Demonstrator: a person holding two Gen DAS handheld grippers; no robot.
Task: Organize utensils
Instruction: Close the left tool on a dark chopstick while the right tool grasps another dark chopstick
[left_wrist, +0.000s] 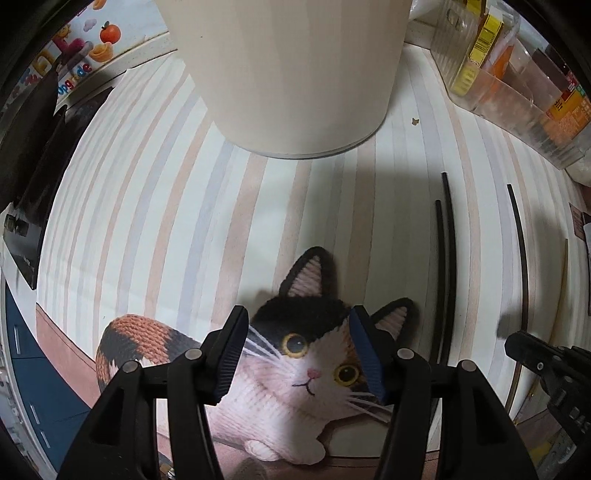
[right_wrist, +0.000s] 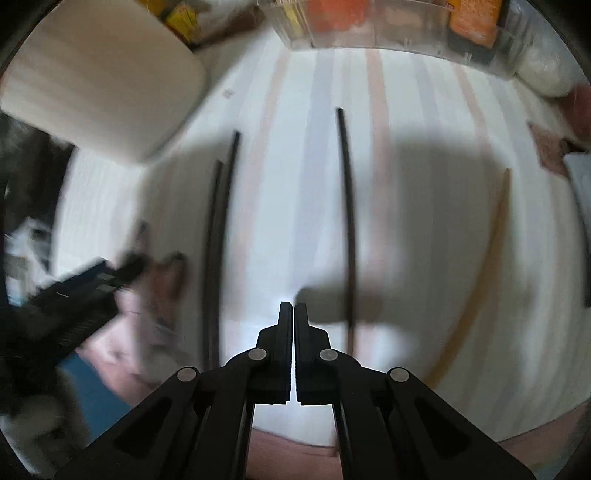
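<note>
Nearest the left wrist camera, the left gripper has its jaws spread wide with nothing between them, poised above a printed calico cat on the striped tablecloth. Ahead of it stands a cream cylindrical container, upright on the cloth. The right gripper has its jaws pressed together, empty, only a thin slit of light between them.

Three black chopsticks lie flat on the cloth, their long axes running away from the cameras. A pair of black chopsticks lies side by side, nearly touching, one tip reaching farther than the other. A single black chopstick lies well apart to their right, roughly parallel. Farther right, a wooden chopstick lies at a slight slant. A clear plastic bin sits at the far edge.
</note>
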